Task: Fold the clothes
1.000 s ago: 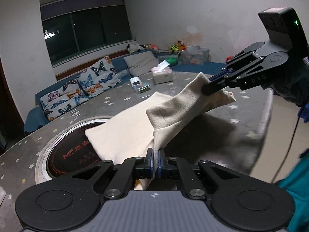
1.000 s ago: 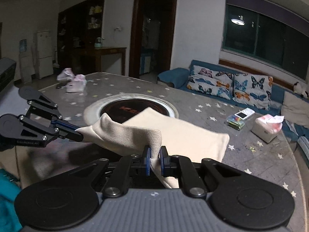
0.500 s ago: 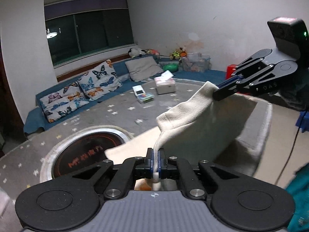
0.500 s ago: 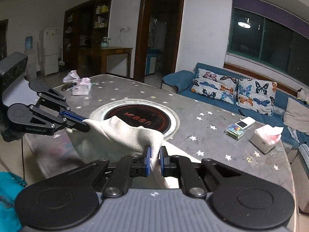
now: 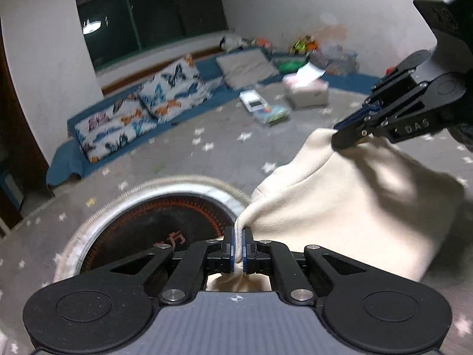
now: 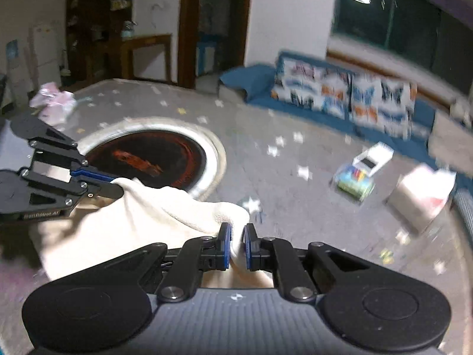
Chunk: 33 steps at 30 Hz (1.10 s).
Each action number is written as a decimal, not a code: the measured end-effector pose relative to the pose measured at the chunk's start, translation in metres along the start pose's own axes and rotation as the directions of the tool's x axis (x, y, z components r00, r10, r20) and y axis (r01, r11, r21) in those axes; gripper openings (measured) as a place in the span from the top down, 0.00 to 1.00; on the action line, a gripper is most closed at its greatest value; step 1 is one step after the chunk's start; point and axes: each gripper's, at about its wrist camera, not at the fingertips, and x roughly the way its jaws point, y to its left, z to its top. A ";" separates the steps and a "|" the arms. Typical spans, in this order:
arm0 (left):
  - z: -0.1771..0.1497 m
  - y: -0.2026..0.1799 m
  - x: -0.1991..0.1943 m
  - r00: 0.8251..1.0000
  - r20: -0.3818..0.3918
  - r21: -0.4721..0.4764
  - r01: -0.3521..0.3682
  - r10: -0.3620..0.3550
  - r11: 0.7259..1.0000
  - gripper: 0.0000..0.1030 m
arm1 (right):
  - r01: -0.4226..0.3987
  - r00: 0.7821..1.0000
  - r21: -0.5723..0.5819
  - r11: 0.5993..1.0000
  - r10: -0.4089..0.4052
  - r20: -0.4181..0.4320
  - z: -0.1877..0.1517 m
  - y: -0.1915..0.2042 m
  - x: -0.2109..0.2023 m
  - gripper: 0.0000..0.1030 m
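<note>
- Cream fleece cloth (image 5: 348, 207) is hanging between the two grippers, lifted at its upper edge, with its lower part lying on the grey star-printed desk (image 5: 183, 159).
- Left gripper (image 5: 239, 247) is pinching one corner of the cloth, its blue-lined jaws pressed together on a thin fold of fabric.
- Right gripper (image 6: 236, 244) is clamping the other corner, with a thicker bunch of cloth showing between its jaws.
- In the left wrist view, the right gripper (image 5: 343, 140) is reaching in from the upper right, and the cloth is sagging in a curve from its tip down to the left gripper.
- In the right wrist view, the left gripper (image 6: 118, 188) is coming in from the left edge, and the cloth (image 6: 133, 222) is draping from it across to the near jaws.
- Behind the cloth, a round black hotplate (image 6: 147, 159) with orange markings and a pale rim is sitting sunk into the desk.
- Farther back on the desk, a tissue box (image 5: 306, 91) is standing near a white device (image 5: 252, 100) and a small colourful pack (image 5: 273, 114).
- A pink crumpled bundle (image 6: 53, 102) is lying at the desk's far left in the right wrist view.
- Beyond the desk, butterfly-print cushions (image 5: 142, 112) are leaning along a blue bench (image 5: 68, 165) under a dark window (image 5: 153, 17).
- Both views are looking blurred.
</note>
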 end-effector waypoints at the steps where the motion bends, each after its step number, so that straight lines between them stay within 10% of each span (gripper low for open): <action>1: -0.001 0.001 0.008 1.000 -0.012 -0.002 -0.009 0.009 1.000 0.94 | 0.004 1.000 0.017 1.000 -0.004 -0.016 -0.002 -0.003 0.012 0.91; 5: -0.004 0.004 0.026 0.998 -0.056 -0.032 -0.031 0.029 0.999 0.81 | 0.035 0.998 0.065 0.997 -0.031 -0.054 -0.015 -0.008 0.041 0.89; 23: 0.007 0.009 0.005 1.000 -0.005 -0.065 0.003 -0.003 0.998 0.80 | 0.041 0.999 0.168 0.985 -0.038 -0.021 -0.006 -0.018 0.021 0.83; 28: -0.009 0.018 -0.020 1.000 0.002 -0.105 0.006 -0.006 0.995 0.63 | 0.011 0.999 0.227 0.974 0.001 -0.049 -0.013 -0.029 0.034 0.83; 33: -0.018 0.029 -0.027 1.000 -0.016 -0.152 -0.004 0.002 0.988 0.61 | -0.010 0.999 0.228 0.974 0.021 -0.046 -0.015 -0.026 0.039 0.94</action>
